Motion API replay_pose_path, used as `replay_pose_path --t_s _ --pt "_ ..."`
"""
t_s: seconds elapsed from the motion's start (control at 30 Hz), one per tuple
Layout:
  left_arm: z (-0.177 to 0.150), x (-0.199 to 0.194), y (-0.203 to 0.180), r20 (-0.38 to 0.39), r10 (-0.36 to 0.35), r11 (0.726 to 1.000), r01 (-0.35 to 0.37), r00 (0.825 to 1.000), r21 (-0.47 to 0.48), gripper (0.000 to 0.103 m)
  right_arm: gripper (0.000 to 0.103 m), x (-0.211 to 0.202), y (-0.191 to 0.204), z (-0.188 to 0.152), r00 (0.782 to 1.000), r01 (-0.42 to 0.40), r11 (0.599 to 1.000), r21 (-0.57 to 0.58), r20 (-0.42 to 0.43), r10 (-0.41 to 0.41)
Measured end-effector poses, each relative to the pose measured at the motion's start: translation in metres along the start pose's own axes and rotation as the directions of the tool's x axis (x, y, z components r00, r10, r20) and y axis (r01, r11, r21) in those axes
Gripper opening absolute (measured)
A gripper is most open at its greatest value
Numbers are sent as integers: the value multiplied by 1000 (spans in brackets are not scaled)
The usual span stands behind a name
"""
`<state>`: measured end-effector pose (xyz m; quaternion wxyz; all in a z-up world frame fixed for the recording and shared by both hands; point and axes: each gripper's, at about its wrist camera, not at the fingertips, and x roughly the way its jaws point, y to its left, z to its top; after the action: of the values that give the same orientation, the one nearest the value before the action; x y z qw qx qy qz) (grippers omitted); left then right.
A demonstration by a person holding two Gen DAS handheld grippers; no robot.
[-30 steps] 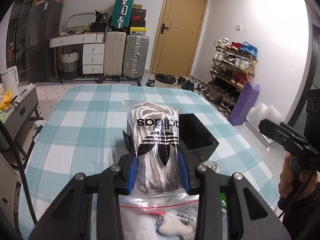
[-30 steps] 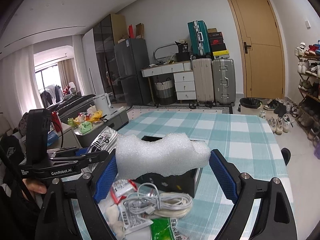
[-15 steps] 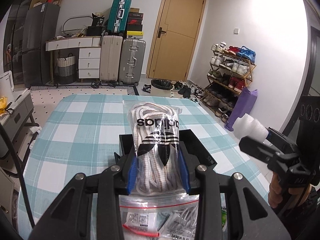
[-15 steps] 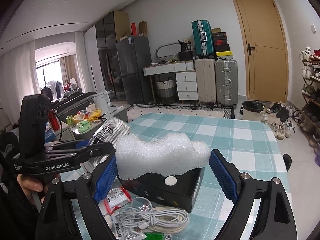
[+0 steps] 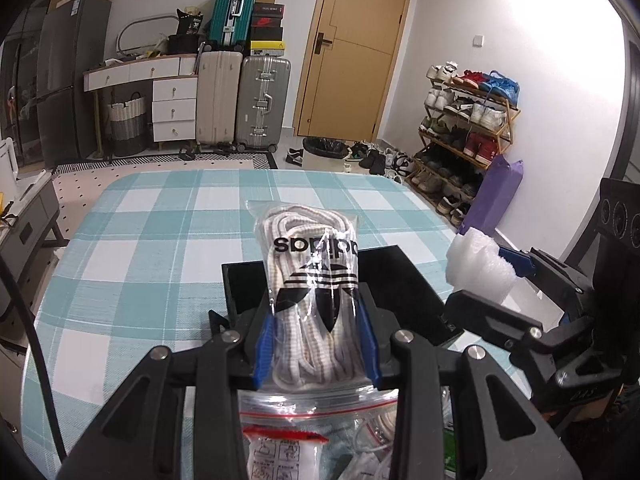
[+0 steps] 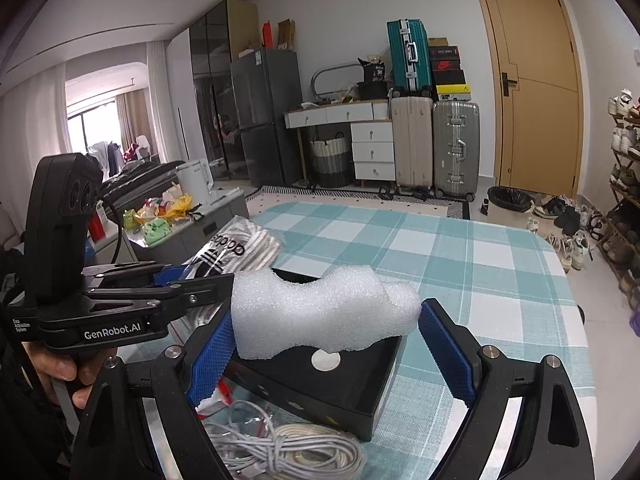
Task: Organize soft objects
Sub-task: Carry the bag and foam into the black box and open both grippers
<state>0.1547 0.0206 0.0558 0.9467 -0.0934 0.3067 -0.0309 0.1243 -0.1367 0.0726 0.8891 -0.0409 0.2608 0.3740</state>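
Note:
My left gripper (image 5: 316, 320) is shut on a clear bag of white laces (image 5: 312, 272) with a black logo. The bag hangs over the open black box (image 5: 400, 276) on the check tablecloth (image 5: 140, 260). My right gripper (image 6: 326, 340) has its blue pads pressed on both ends of a white foam piece (image 6: 320, 312), held just above the box (image 6: 360, 396). In the right wrist view the left gripper (image 6: 192, 280) and its bag of laces (image 6: 244, 248) sit at the box's left. In the left wrist view the right gripper (image 5: 492, 284) carries the foam (image 5: 476, 268) at the box's right edge.
A coil of white cable (image 6: 288, 452) and zip bags with a red strip (image 5: 288, 440) lie near the table's front edge. A hand (image 6: 60, 372) grips the left handle. A shoe rack (image 5: 460, 136) stands right of the table, suitcases (image 5: 260, 104) and a door beyond it.
Both grippers have moved forward over the table with their loads. The black box now lies under the bag of laces, and the right gripper with the foam has come in close to the box.

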Motion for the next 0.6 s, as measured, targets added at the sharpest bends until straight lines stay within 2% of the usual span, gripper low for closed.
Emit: replay_pose_path --t_s 0.23,0.6 --pt "-4 21 1 -40 18 1000 -18 999 15 35 90 30 -4 -3 999 -2 1000 -24 -39 1" --pt "-8 37 6 -71 28 999 -27 997 19 35 90 56 -6 -9 997 21 995 -102 -69 -28"
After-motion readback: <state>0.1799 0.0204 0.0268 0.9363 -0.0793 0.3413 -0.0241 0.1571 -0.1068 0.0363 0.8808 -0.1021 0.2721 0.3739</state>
